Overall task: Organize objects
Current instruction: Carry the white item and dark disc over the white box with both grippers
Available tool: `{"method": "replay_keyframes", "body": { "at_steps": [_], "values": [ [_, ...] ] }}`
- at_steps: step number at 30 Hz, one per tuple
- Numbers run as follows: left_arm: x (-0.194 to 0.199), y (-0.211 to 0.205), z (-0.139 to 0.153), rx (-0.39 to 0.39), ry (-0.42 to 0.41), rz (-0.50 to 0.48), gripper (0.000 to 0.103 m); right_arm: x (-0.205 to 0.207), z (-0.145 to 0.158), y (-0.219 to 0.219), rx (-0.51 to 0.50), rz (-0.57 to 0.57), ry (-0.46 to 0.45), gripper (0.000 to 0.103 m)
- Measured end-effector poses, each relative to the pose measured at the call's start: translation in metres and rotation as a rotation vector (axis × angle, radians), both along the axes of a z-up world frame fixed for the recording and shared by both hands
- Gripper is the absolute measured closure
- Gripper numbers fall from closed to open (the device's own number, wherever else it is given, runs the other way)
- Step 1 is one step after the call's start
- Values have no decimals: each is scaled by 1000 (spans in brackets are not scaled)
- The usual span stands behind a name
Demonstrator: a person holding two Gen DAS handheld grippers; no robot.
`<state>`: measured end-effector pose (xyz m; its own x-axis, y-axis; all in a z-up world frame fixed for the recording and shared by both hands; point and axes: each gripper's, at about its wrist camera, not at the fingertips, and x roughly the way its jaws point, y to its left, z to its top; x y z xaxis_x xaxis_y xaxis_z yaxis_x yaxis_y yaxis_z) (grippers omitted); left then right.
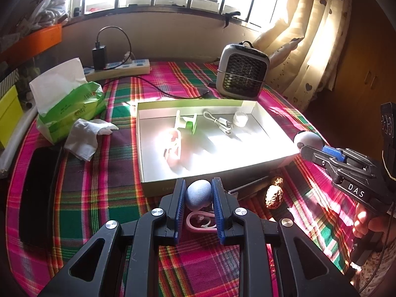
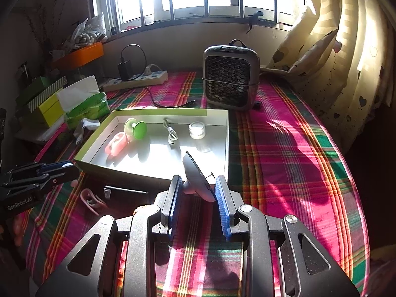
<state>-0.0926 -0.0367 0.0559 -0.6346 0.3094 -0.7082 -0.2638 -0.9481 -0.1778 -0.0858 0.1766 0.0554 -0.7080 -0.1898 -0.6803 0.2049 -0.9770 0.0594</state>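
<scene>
The left gripper (image 1: 198, 199) pinches a small pale-blue egg-shaped thing (image 1: 198, 194) between its blue pads, held just short of the near wall of the open white box (image 1: 148, 153) on the plaid-covered desk (image 2: 284, 148); the jaws are pressed in on its flanks, and its matt skin suggests a soft or fabric-faced casing, light and unlikely to slip. The right gripper (image 2: 198, 193) holds a grey rounded disc-like piece (image 2: 198, 178) with a dark flat face, tilted, at the box's near edge; its jaws stand a little apart, pinching the piece's lower part; it seems a hard, smooth shell, so I judge it more prone to swivel in the pads than the egg.

Already in the box lie a pink clip (image 2: 115, 144), a green suction holder (image 2: 136, 128), a short white cable (image 2: 170, 133) and a small clear jar (image 2: 197, 130). Loose on the cloth outside remain a pink ear hook (image 1: 200, 221), a dark pen-like stick (image 2: 126, 190) and two knobbly walnuts (image 1: 273, 193).

The ear hook looks thin and springy; best taken across its thicker loop. The walnuts are hard, rough and round; grip across the middle so they do not roll out. The stick is slim; pinch it mid-length, crosswise.
</scene>
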Motion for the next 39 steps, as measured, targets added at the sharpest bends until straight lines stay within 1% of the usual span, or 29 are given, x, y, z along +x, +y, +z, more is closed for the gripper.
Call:
{"method": "replay_keyframes", "body": {
  "at_steps": [13,18,27,34,37,39],
  "values": [
    [-24,9,4,-2,11,-23,84,-25,4,-8,4,16,-3,74],
    [-37,11,1,5,1,-27,84,-40,5,-12,7,22,-6,74],
    [-57,19,-7,3,-15,-36,84,-67,-4,-16,20,11,-35,74],
    [-75,25,-16,-9,-39,-35,84,-84,-15,-20,44,18,-64,74],
    [-82,26,-21,-3,-55,-34,84,-90,-21,-24,56,32,-84,74],
    [-86,28,-23,-15,-53,-37,84,-93,-25,-26,65,40,-93,74]
  ]
}}
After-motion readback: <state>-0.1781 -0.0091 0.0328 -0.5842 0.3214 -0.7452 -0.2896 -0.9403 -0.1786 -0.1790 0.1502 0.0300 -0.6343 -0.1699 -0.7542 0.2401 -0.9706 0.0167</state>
